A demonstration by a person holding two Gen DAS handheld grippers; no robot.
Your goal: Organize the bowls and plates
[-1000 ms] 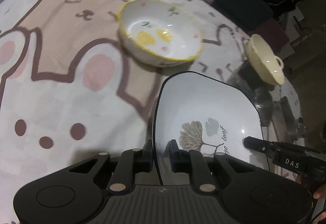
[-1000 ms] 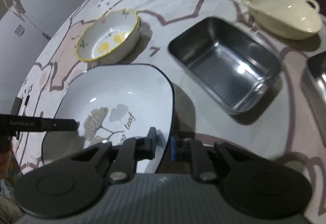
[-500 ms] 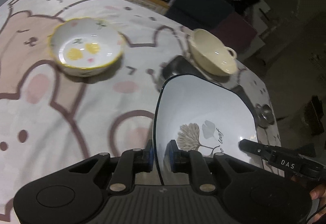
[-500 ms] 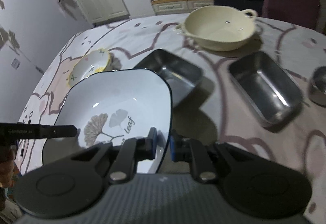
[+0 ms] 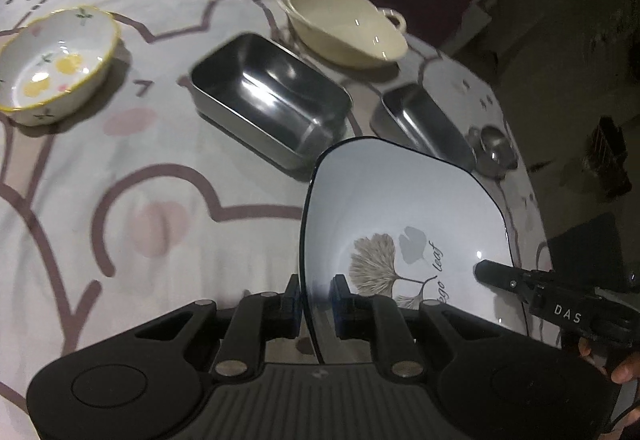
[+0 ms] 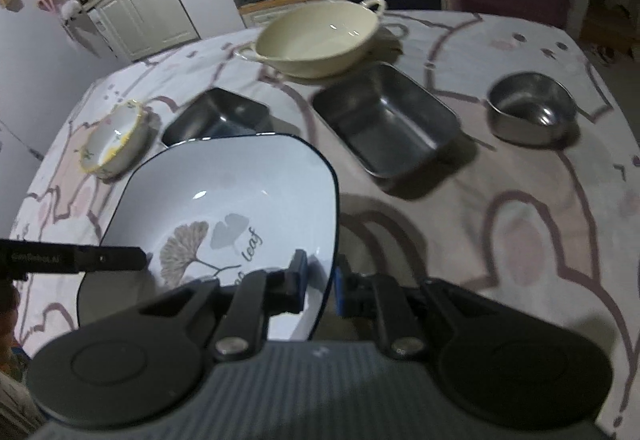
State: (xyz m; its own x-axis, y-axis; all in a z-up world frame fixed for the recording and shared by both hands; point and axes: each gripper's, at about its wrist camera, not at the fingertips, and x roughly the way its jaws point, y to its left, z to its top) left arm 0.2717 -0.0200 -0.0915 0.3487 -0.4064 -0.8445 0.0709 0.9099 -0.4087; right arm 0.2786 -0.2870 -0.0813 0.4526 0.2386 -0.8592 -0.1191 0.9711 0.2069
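Together both grippers, left (image 5: 316,300) and right (image 6: 320,282), pinch opposite rims of the plate (image 5: 400,208), held above the table (image 5: 120,168).

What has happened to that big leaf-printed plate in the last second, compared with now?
Both grippers, left and right, have carried the square leaf plate across the table, away from the flowered bowl toward the steel trays and the cream two-handled bowl. A small steel bowl has come into view. Nothing was let go: each gripper keeps its hold on opposite rims, and the other dishes sit unmoved.
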